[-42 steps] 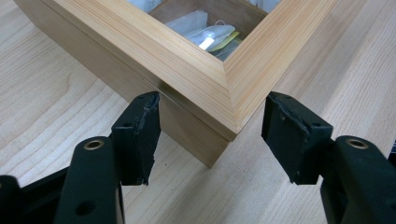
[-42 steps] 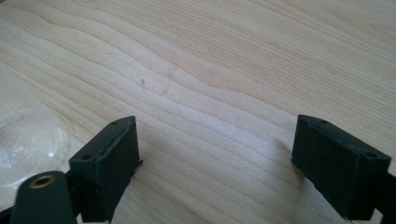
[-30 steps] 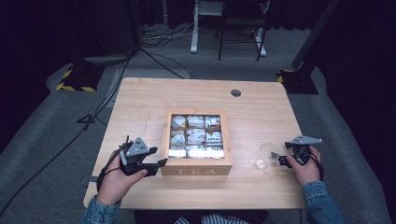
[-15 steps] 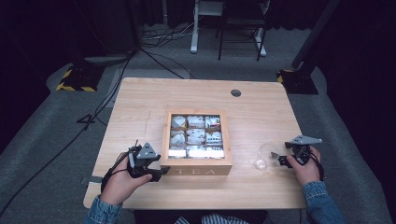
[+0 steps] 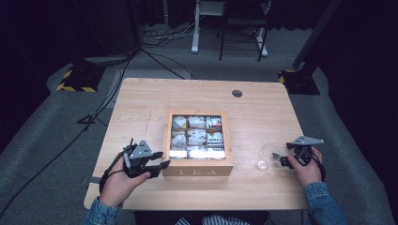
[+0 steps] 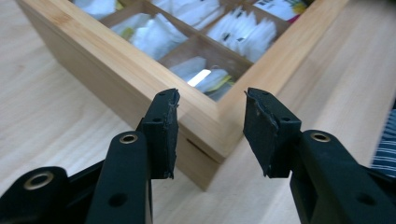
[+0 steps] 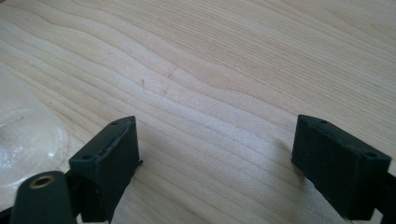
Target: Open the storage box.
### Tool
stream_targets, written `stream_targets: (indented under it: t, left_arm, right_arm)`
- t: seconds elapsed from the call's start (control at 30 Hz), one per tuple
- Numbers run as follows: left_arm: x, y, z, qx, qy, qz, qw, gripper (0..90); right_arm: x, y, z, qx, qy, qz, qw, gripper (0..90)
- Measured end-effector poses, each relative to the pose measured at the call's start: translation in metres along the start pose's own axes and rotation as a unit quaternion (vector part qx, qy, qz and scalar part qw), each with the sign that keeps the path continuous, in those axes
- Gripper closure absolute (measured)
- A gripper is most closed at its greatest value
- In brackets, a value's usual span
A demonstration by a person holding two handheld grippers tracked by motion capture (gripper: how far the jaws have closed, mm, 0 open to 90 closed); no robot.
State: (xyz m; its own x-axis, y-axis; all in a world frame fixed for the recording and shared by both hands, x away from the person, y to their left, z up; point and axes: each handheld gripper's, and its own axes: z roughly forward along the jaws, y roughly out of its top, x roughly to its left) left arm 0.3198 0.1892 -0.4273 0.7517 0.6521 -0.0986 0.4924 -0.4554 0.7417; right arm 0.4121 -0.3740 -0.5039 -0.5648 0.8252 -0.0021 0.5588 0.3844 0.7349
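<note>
A wooden tea box [image 5: 197,172] marked TEA stands in the middle of the table, its compartments holding white tea bags [image 5: 197,137]. My left gripper [image 5: 159,160] is open at the box's front left corner. In the left gripper view the box's corner [image 6: 205,140] lies between the open jaws of that gripper [image 6: 212,100], with tea bags [image 6: 233,32] beyond. My right gripper [image 5: 278,160] is open beside a clear glass [image 5: 268,153] at the right of the table. The right gripper view has this gripper [image 7: 215,135] wide open over bare wood, the glass [image 7: 28,135] at its left.
The wooden table [image 5: 141,108] has a round cable hole [image 5: 237,93] at the back right. Cables [image 5: 108,103] trail over the grey floor to the left, and a chair base [image 5: 225,28] stands behind. Open tabletop lies on both sides of the box.
My left gripper has edged a little closer to the box's front left corner. The right gripper and the glass have stayed put.
</note>
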Motion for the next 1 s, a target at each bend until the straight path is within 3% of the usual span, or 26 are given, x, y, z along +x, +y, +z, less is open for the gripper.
stream_targets:
  t: [0.03,0.07,0.13,0.23,0.4,0.5,0.63,1.0]
  left_arm:
    - [0.0,-0.001,0.002,0.019,0.005,0.006,0.9998,49.4]
    - [0.0,-0.001,0.002,0.019,0.005,0.006,0.9998,46.8]
    - [-0.003,-0.003,0.008,0.057,0.008,0.011,0.9983,45.9]
    - [-0.004,-0.004,0.015,0.075,0.02,0.019,0.9968,46.9]
    - [-0.004,-0.002,0.013,0.076,0.024,0.022,0.9966,49.4]
    - [-0.005,-0.001,0.009,0.061,0.026,0.023,0.9975,51.3]
    - [-0.006,0.0,0.008,0.066,0.028,0.03,0.997,52.9]
    - [-0.006,0.007,0.002,0.059,0.025,0.022,0.9977,56.2]
  right_arm:
    - [0.0,0.0,0.0,0.0,0.0,0.0,1.0,15.0]
    - [0.0,0.0,0.0,0.0,0.0,0.0,1.0,15.0]
    - [0.0,0.0,0.0,0.0,0.0,0.0,1.0,14.9]
    - [0.0,0.0,0.0,0.0,0.0,0.0,1.0,14.9]
    - [0.0,0.0,0.0,0.0,0.0,0.0,1.0,15.0]
    - [0.0,0.0,0.0,0.0,0.0,0.0,1.0,15.0]
    - [0.0,0.0,0.0,0.0,0.0,0.0,1.0,14.9]
    - [0.0,0.0,0.0,0.0,0.0,0.0,1.0,14.9]
